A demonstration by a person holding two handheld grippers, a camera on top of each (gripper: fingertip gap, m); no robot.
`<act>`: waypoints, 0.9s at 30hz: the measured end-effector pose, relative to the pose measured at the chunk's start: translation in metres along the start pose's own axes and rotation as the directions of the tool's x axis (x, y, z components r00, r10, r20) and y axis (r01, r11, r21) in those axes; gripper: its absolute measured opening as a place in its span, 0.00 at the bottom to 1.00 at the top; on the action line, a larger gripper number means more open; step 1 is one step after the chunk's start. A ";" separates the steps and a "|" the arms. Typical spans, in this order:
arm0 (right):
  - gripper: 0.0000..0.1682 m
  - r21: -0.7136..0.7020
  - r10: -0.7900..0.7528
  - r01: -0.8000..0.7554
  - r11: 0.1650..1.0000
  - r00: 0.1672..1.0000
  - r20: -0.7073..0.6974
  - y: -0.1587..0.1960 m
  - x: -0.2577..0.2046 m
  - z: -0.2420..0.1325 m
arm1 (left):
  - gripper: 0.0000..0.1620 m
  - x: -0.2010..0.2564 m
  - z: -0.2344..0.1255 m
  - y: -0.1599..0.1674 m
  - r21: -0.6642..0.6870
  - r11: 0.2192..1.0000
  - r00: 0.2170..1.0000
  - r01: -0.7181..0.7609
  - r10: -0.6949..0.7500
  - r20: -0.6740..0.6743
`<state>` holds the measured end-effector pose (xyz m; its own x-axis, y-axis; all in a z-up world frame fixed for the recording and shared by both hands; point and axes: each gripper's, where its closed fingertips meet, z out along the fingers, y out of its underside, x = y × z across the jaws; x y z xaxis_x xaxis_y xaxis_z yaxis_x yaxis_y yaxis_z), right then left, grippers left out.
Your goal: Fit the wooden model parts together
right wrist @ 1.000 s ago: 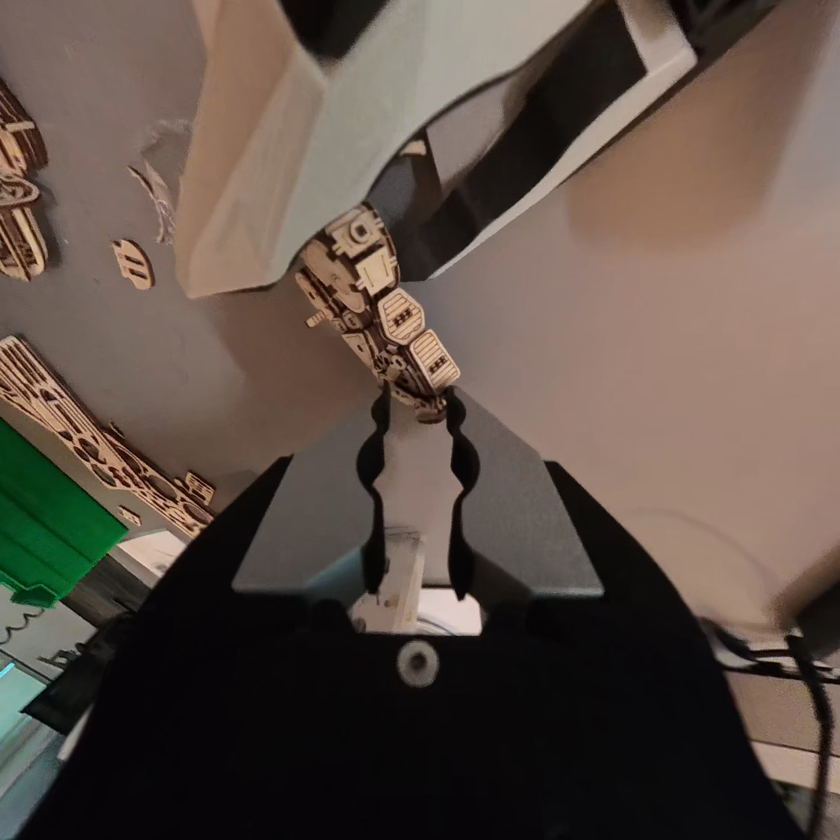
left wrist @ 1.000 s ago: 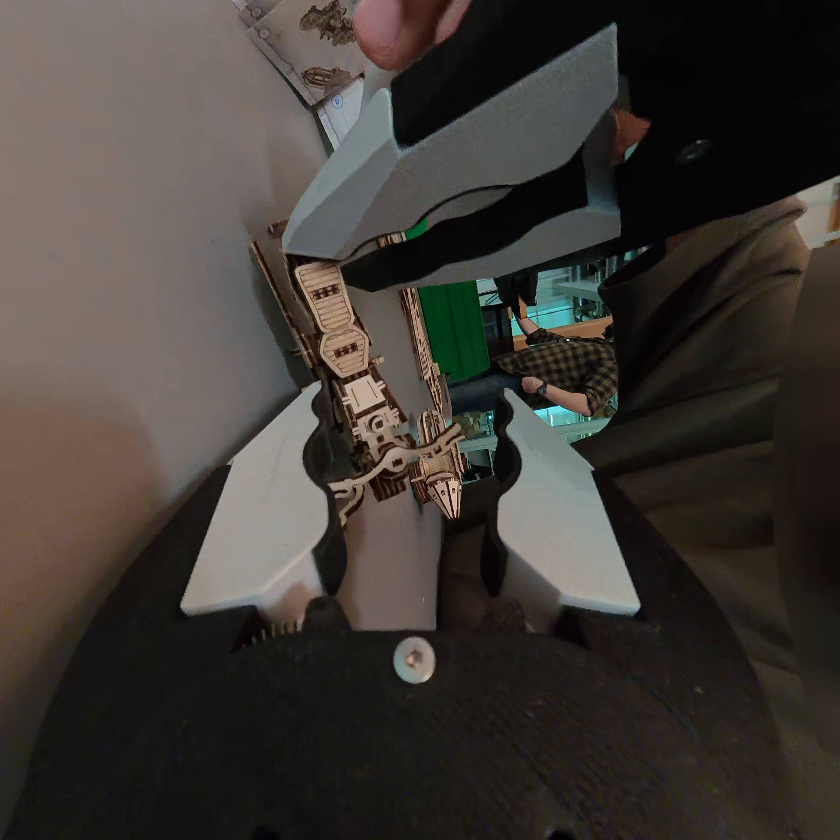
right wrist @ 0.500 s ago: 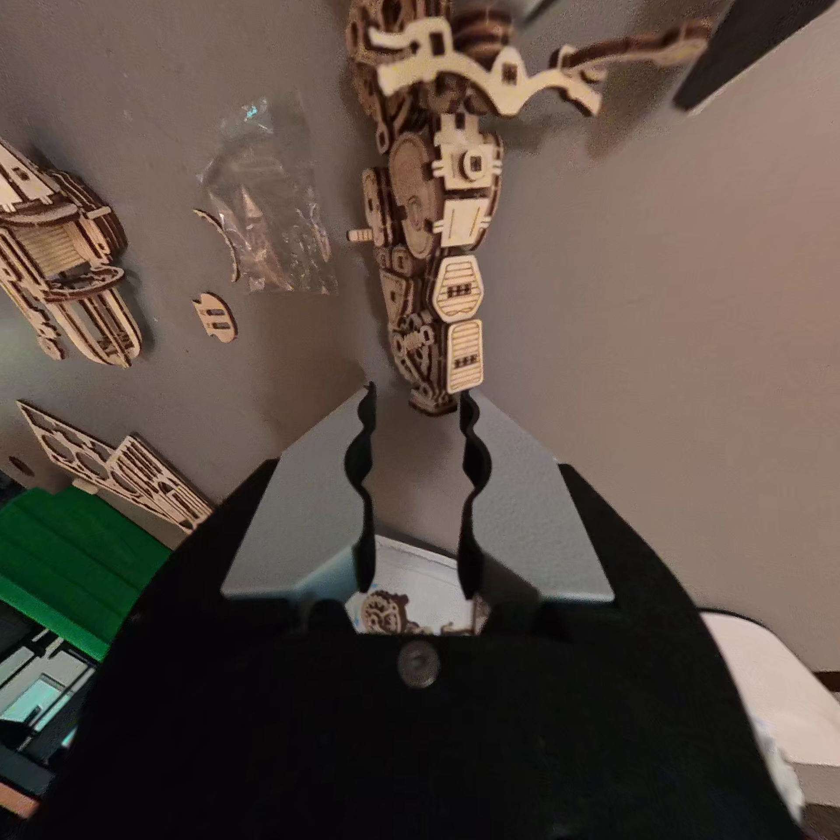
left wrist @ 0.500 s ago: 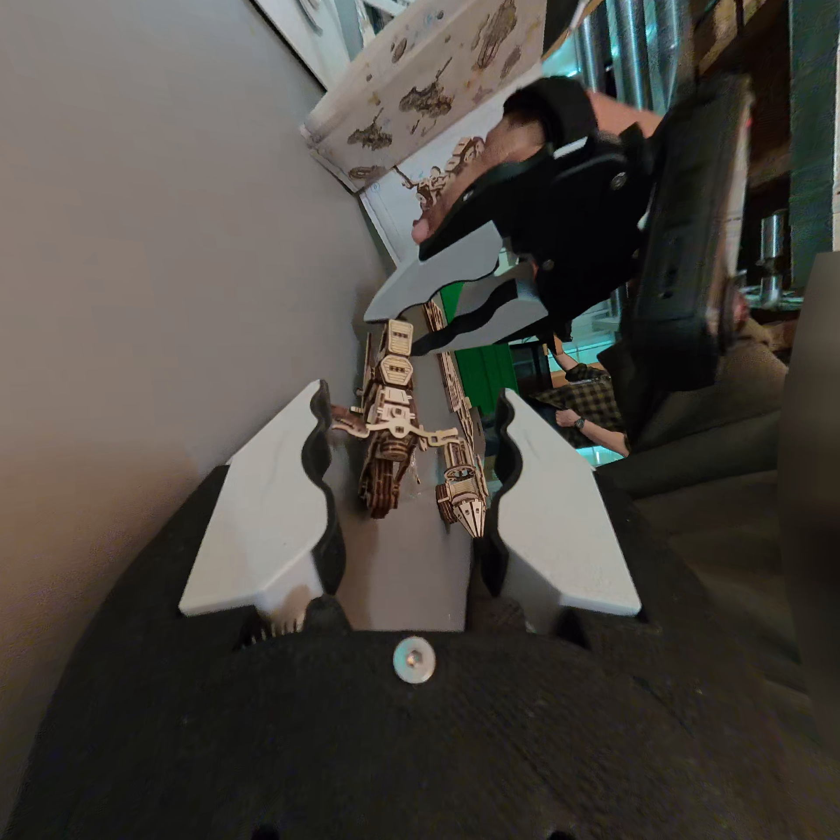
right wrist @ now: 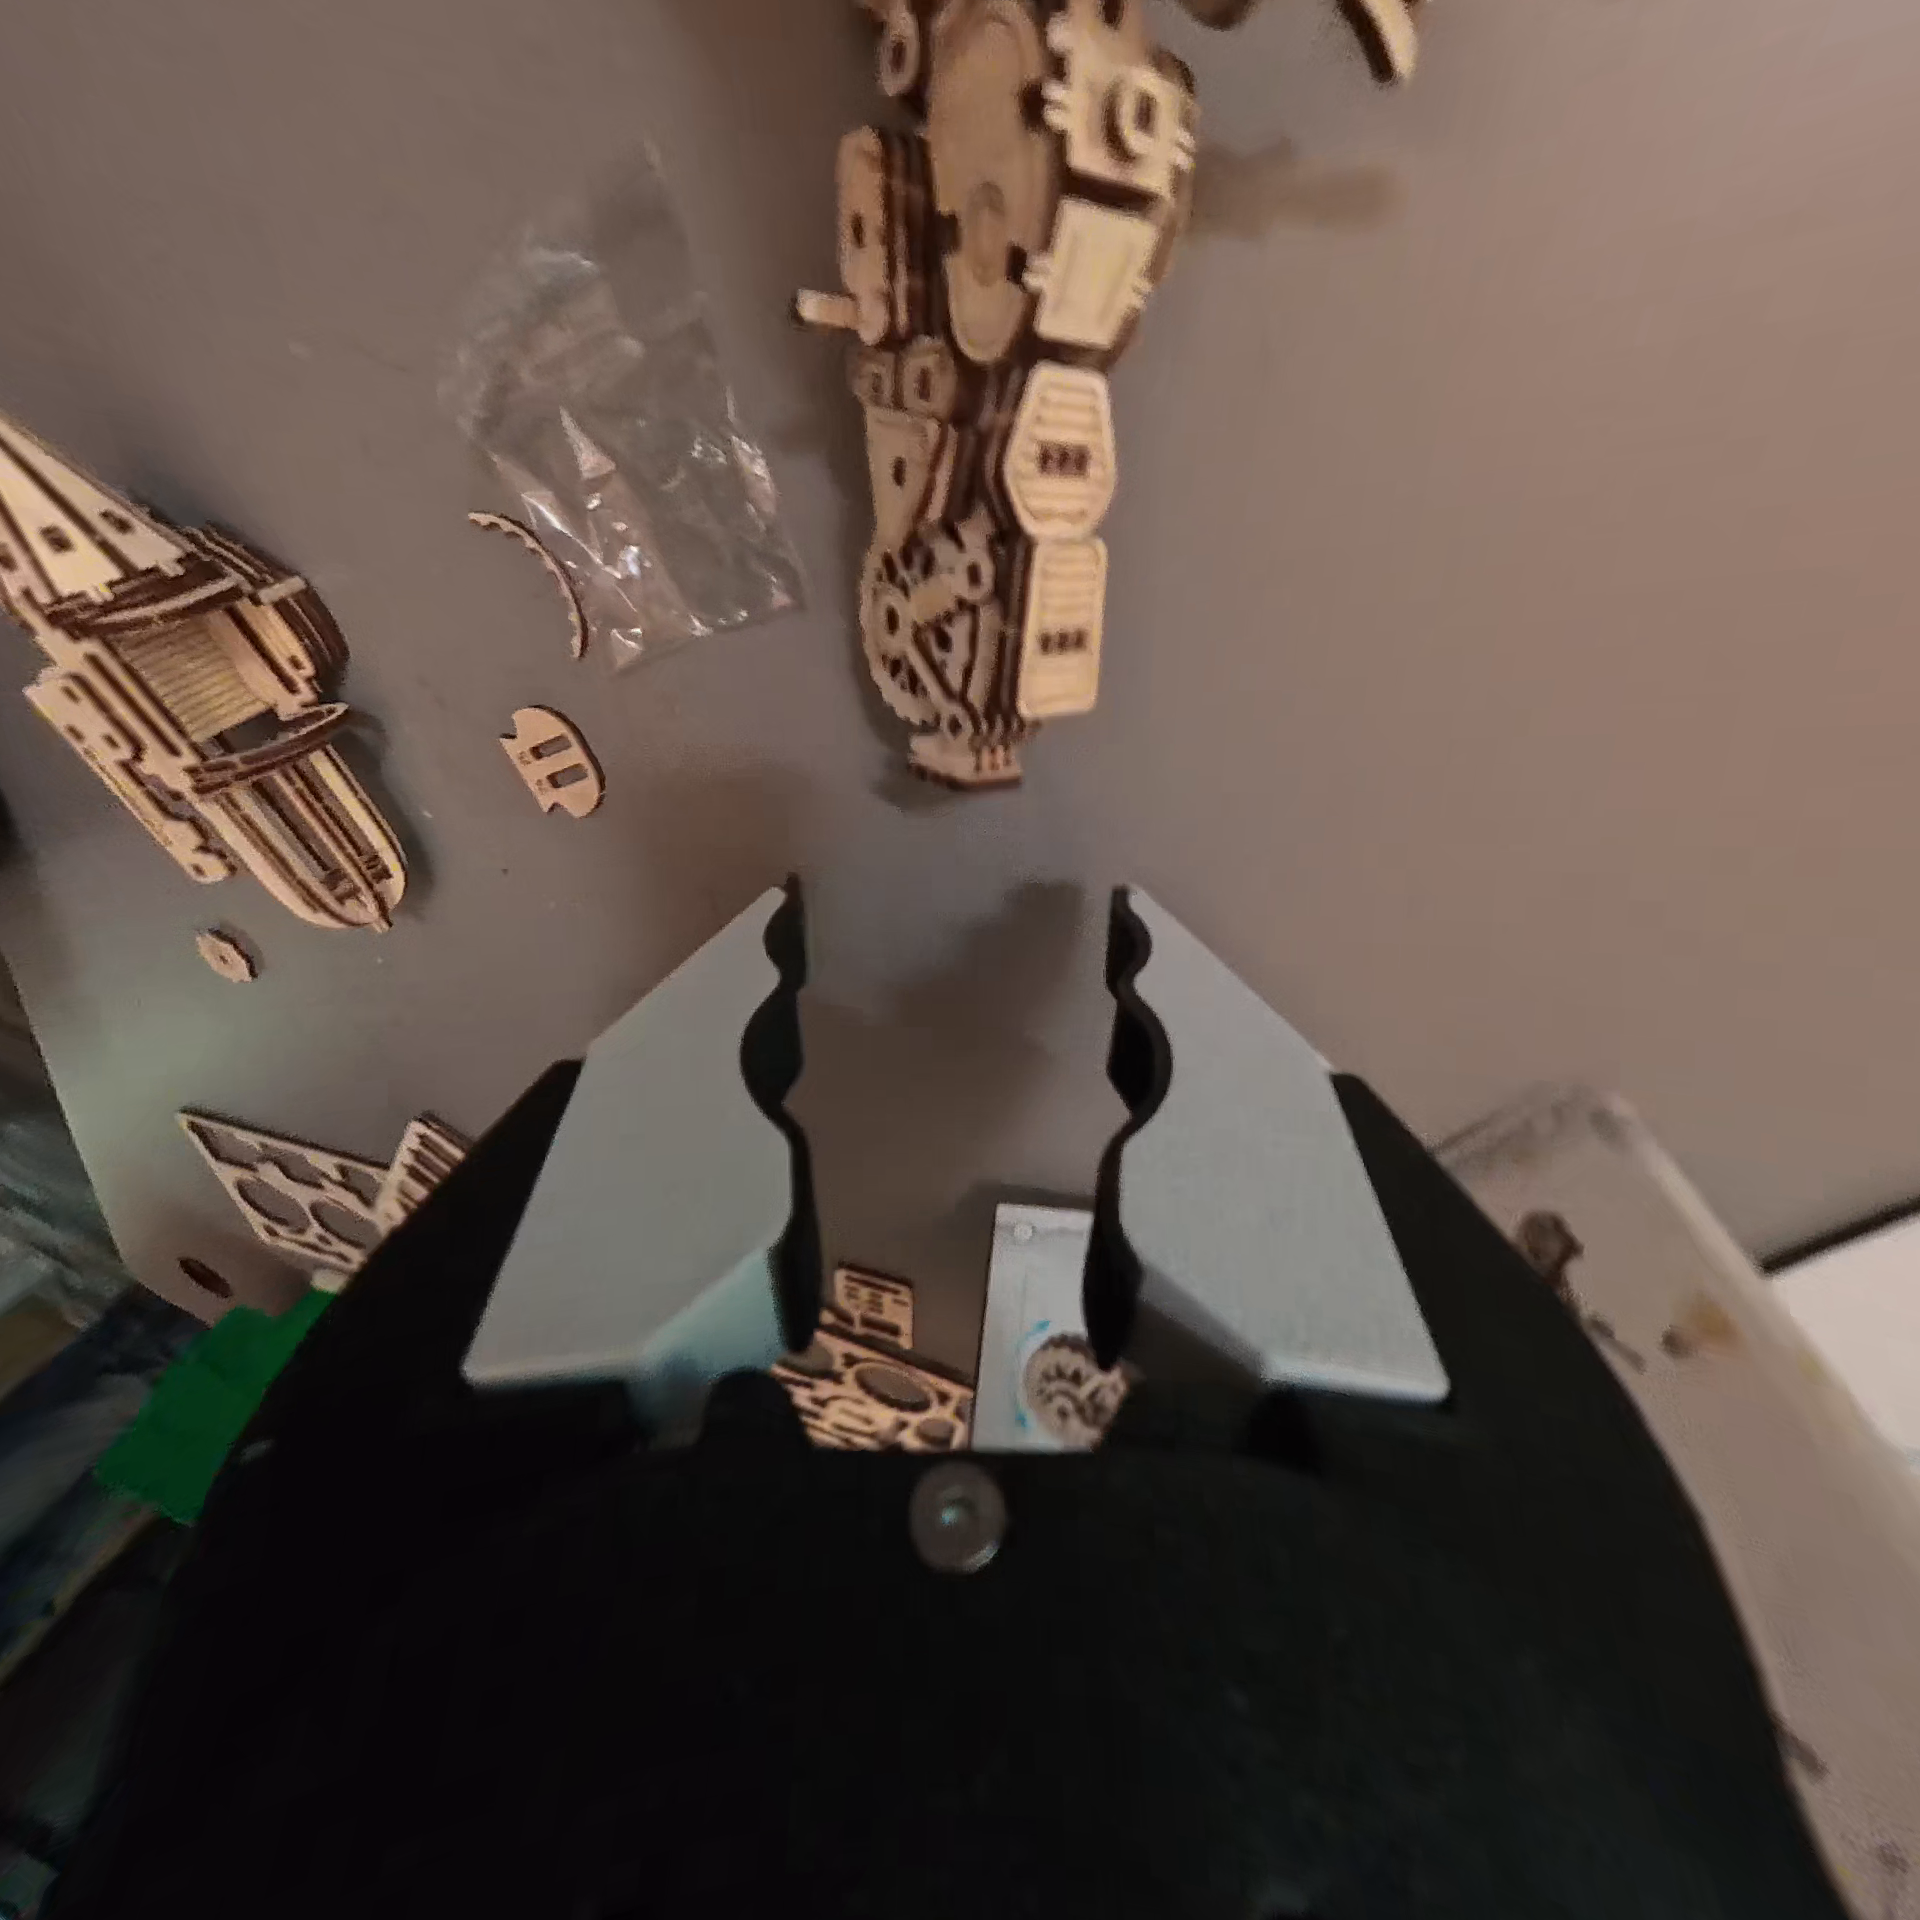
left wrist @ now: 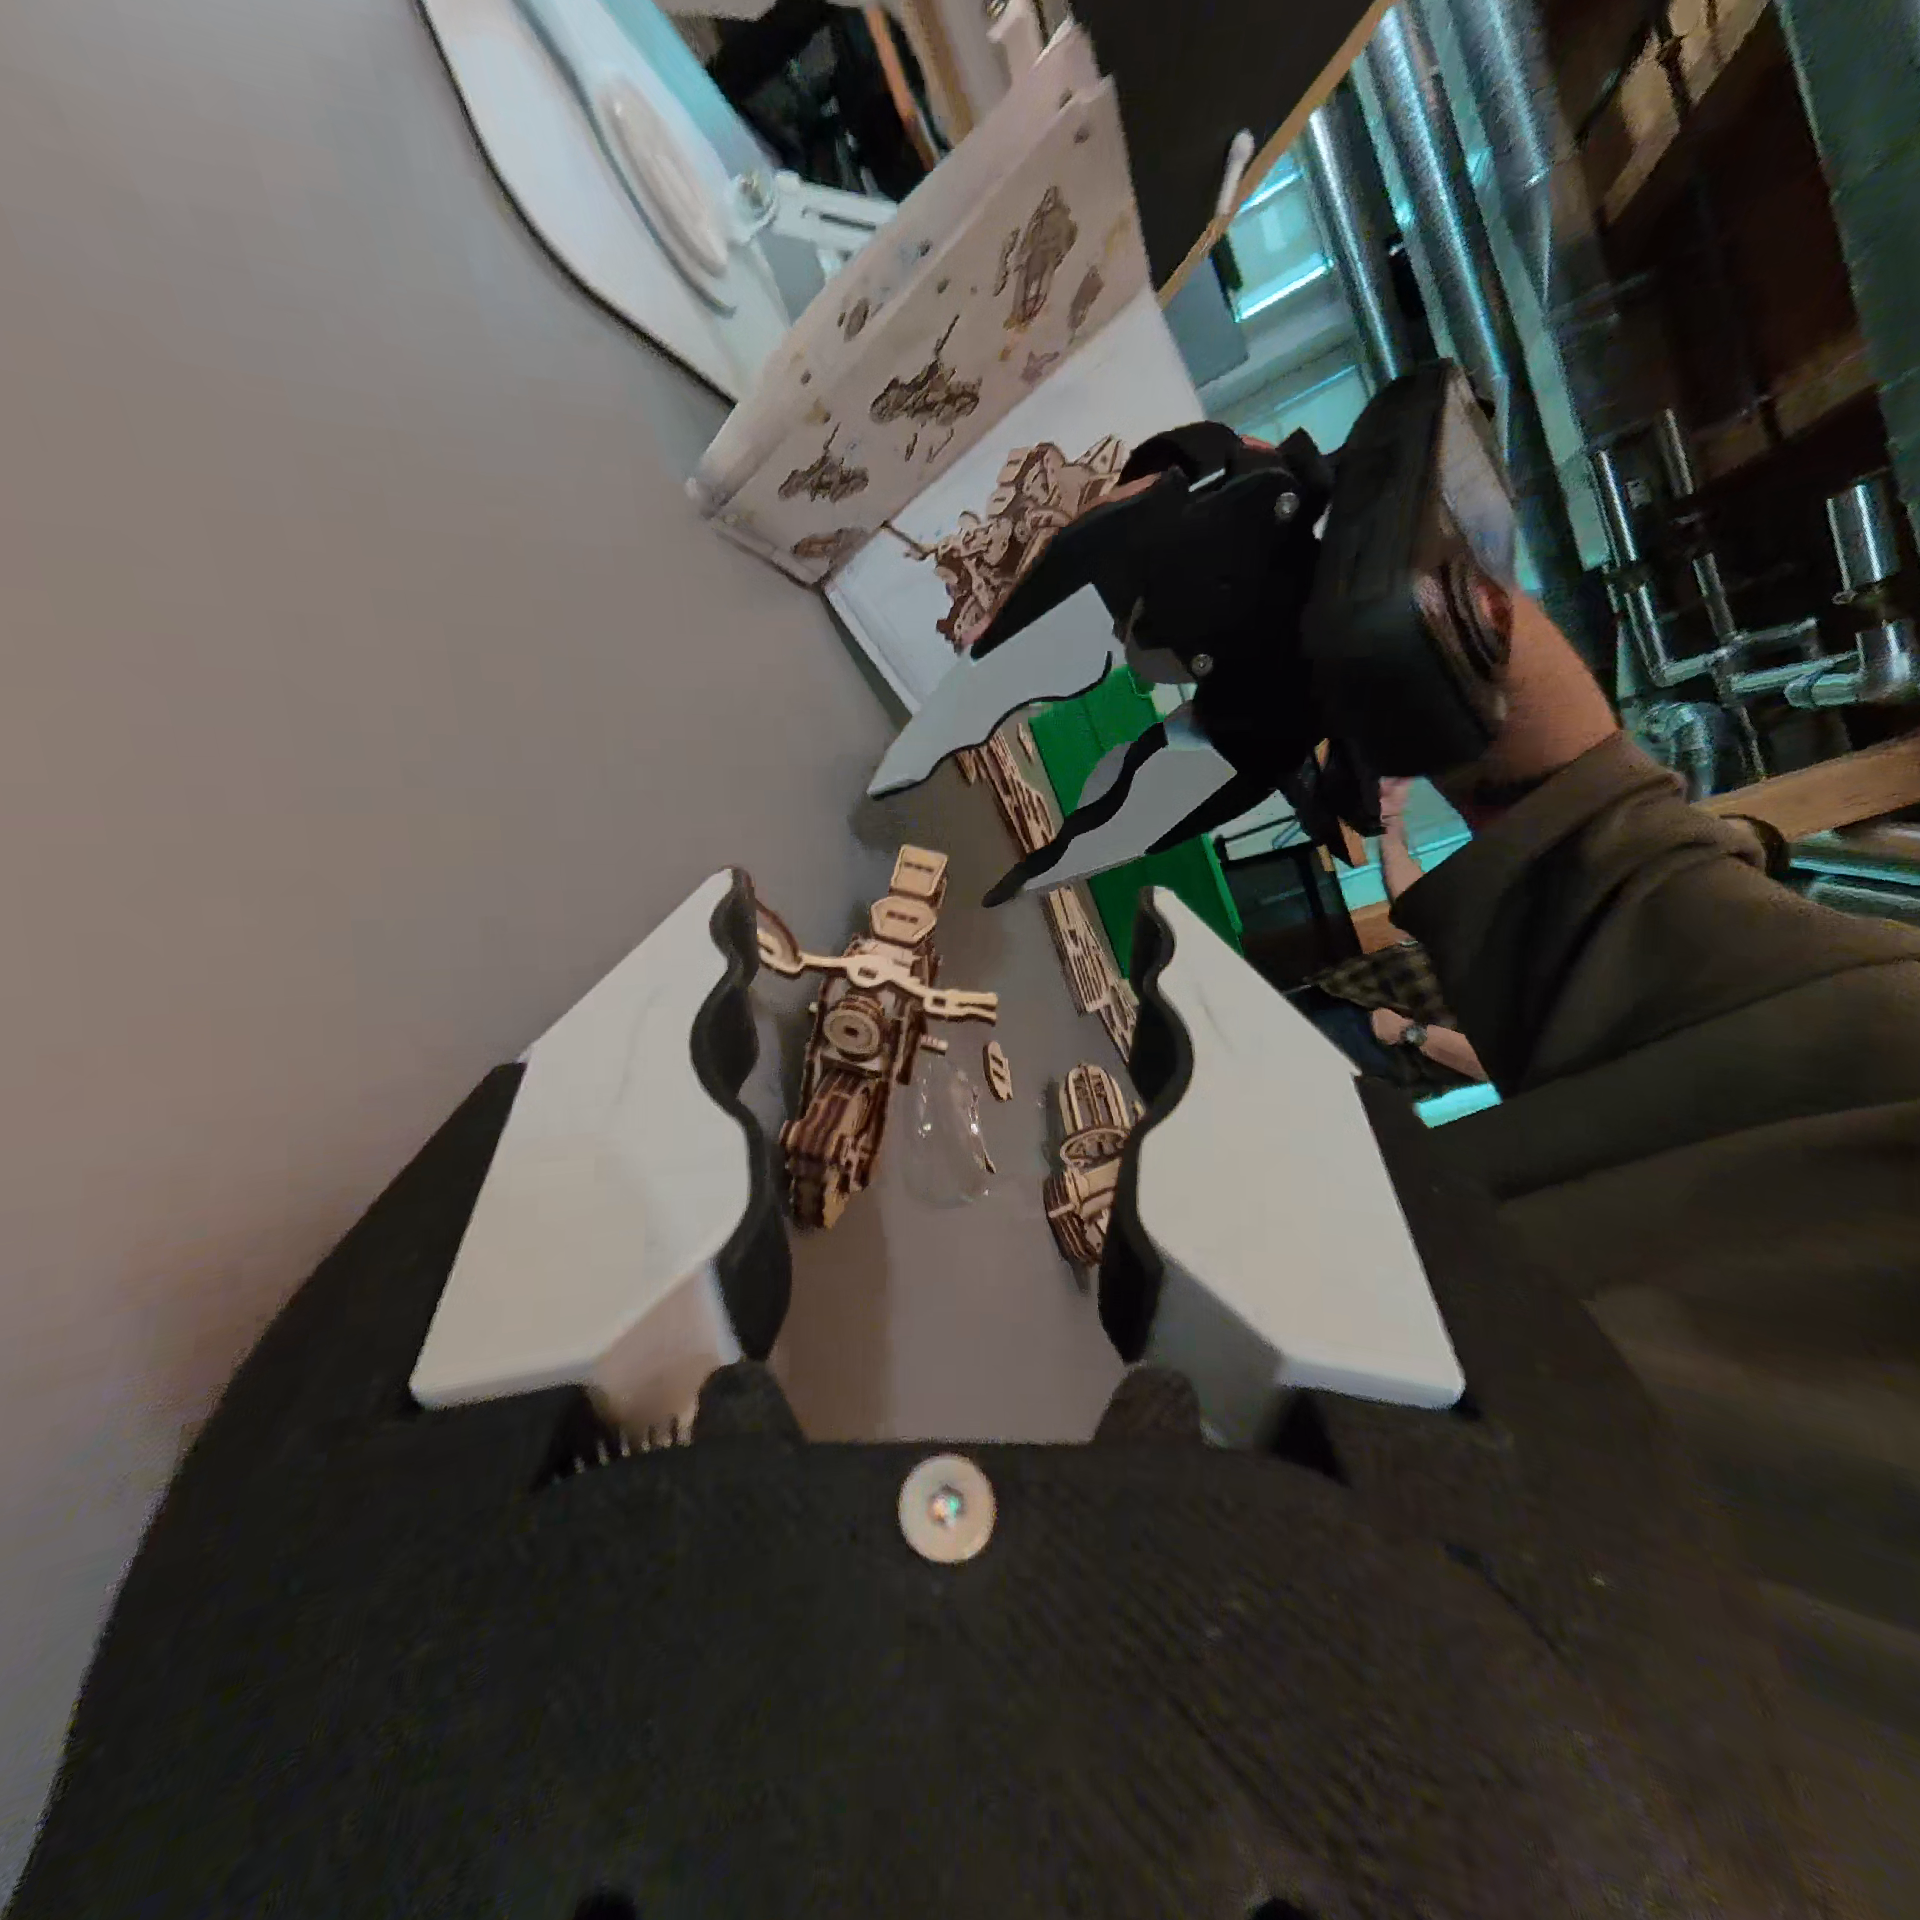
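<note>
The wooden motorcycle model (left wrist: 862, 1049) lies on the grey table, free of both grippers; it also shows in the right wrist view (right wrist: 997, 416). My left gripper (left wrist: 940, 894) is open and empty, with the model seen between its fingers farther off. My right gripper (right wrist: 954, 896) is open and empty, just short of the model's rear end; in the left wrist view it (left wrist: 932, 840) hovers above that end. A wooden sidecar-like part (right wrist: 197, 707) lies to the side, also in the left wrist view (left wrist: 1086, 1153). A small oval piece (right wrist: 551, 764) lies near it.
A clear plastic bag (right wrist: 623, 457) lies beside the model. A curved sliver (right wrist: 551, 582) and a small disc (right wrist: 227, 951) lie loose. Punched part sheets (right wrist: 312, 1195) and a green block (right wrist: 208, 1403) sit at the table edge. A printed box (left wrist: 935, 343) stands at the far end. My right fingertips sit around 15 centimetres from my left ones. To reach the small oval piece (right wrist: 551, 764) in a straight line is about 9 centimetres for my right fingers, about 20 centimetres for my left.
My right gripper has let go of the model's rear end, opened and drawn back. My left gripper has pulled back too. The model now rests on the table.
</note>
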<state>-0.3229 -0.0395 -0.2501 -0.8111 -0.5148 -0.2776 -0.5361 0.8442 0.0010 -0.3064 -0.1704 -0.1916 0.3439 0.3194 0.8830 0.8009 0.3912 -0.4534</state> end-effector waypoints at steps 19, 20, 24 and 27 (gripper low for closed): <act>0.07 0.900 0.988 -0.436 0.000 0.139 0.067 0.145 -0.205 -0.096 | 0.00 0.105 0.055 0.059 -0.048 0.593 0.552 -0.804 0.774 0.309; 0.01 0.929 0.991 -0.368 -0.051 0.094 0.092 0.151 -0.224 -0.085 | 0.00 0.108 0.061 0.064 -0.065 0.567 0.519 -0.821 0.789 0.328; 0.00 0.979 0.989 -0.197 -0.053 -0.148 0.024 0.173 -0.278 -0.029 | 0.00 0.129 0.081 0.086 -0.009 0.596 0.563 -0.803 0.764 0.315; 0.03 0.974 0.926 -0.217 0.068 -0.349 -0.143 0.191 -0.297 0.000 | 0.00 0.133 0.082 0.083 0.076 0.612 0.585 -0.787 0.702 0.405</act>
<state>-0.1844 0.2744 -0.1676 -0.2471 0.9401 0.2347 0.3667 0.3149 -0.8754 -0.2343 -0.0250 -0.1220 0.5650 0.8115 0.1488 0.1823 0.0531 -0.9818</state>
